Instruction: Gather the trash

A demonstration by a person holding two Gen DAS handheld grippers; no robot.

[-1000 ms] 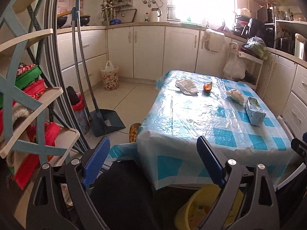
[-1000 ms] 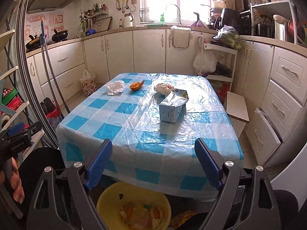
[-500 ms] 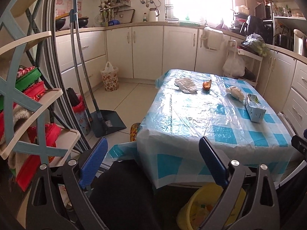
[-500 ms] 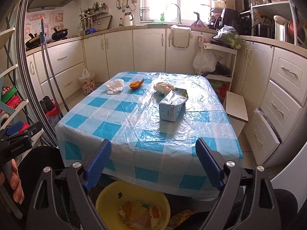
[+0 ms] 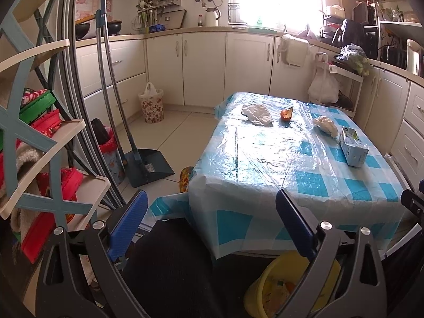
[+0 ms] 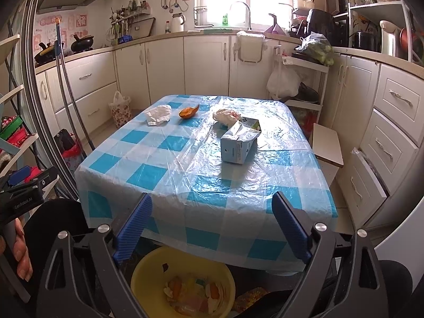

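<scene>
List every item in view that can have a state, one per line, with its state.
left gripper: open, empty; its jaws have just been opening
right gripper: open, empty
carton: lying on its side, top torn open
white wrapper: crumpled
tissue wad: crumpled, touching the carton
orange peel: hollow, curled
yellow bin: under the table edge, holding scraps
dustpan: standing on the floor

The near half of the table (image 6: 148,175) lies bare; farther back a carton (image 6: 239,143), crumpled wrappers (image 6: 158,114) and peel (image 6: 188,111) stand scattered.

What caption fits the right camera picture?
Open hand-held gripper above yellow bin, facing table trash.
</scene>
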